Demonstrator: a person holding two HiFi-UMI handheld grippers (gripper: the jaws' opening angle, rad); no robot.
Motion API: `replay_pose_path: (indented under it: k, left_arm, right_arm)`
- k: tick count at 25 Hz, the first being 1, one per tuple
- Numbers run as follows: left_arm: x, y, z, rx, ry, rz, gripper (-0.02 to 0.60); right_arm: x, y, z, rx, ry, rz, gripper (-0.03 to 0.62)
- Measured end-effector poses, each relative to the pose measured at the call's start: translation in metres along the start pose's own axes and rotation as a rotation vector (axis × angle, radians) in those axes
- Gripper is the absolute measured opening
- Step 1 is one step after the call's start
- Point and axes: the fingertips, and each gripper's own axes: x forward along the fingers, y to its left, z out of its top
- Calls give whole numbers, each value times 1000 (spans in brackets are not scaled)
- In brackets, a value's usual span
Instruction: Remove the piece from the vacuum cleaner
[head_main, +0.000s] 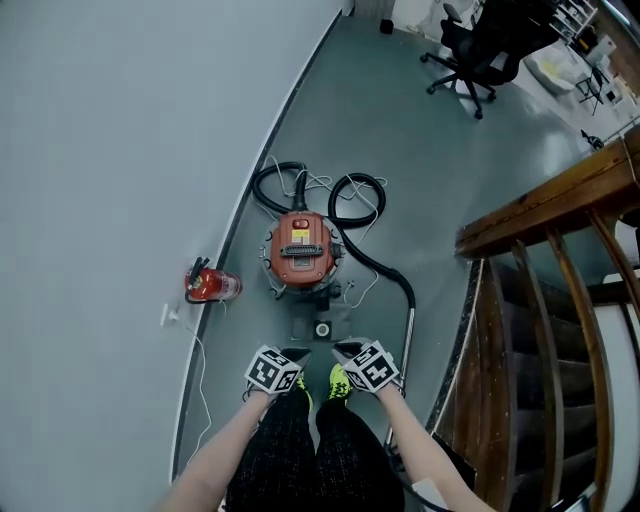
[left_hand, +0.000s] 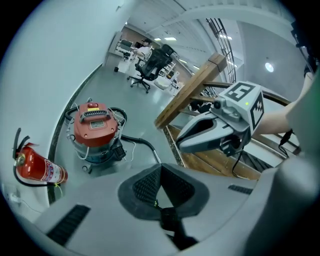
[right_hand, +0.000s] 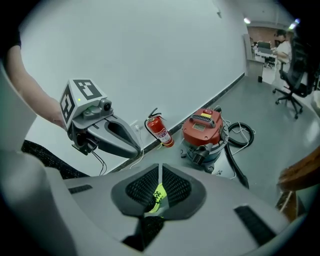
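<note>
You're standing over the vacuum cleaner (head_main: 300, 250), which is sitting upright on the grey floor (head_main: 420, 170) close to the wall (head_main: 110, 130). Its drum is wearing the red lid (head_main: 302, 245), so what is inside isn't showing. The black hose (head_main: 352, 205) is looping behind the drum and running along the floor on your right side. A thin white cable (head_main: 312, 185) is tangling around the same spot.

A small dark square part (head_main: 322, 328) is lying on the floor just in front of the vacuum, between it and your shoes. Whether it belongs to the machine, you can't tell from here. A red fire extinguisher (head_main: 210, 285) is lying on its side by the wall, near the vacuum on your left.

You're holding the left hand-held gripper (left_hand: 160, 175) with its jaws closed, pad against pad. The right hand-held gripper (right_hand: 160, 172) is closed too, with only a thin slit between the pads and your yellow-green shoe (right_hand: 158, 194) showing through lower down.

A wooden stair railing (head_main: 540, 215) is rising on your right, and a black office chair (head_main: 470, 55) is standing far down the room.
</note>
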Motion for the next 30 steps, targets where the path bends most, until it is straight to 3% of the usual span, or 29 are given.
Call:
replay_pose_path:
  k: [4,16,26,30]
  left_arm:
    - [-14,-7,3,-32,-17,-5,9]
    - [-44,-50,2,-12,-71,-20,9]
    - [-68,-66,-11,-28,-119,-28,9]
    - [-78,-74,-17,-44,-147,2,9]
  right_arm:
    - [-14,12,5,0,4,4,35]
    - [-33,70,-2,-28,9,-5,32]
    - [-49,90,-6,-11,-21,-46,32]
    - [-66,97,-10,-23,-54,-49,32]
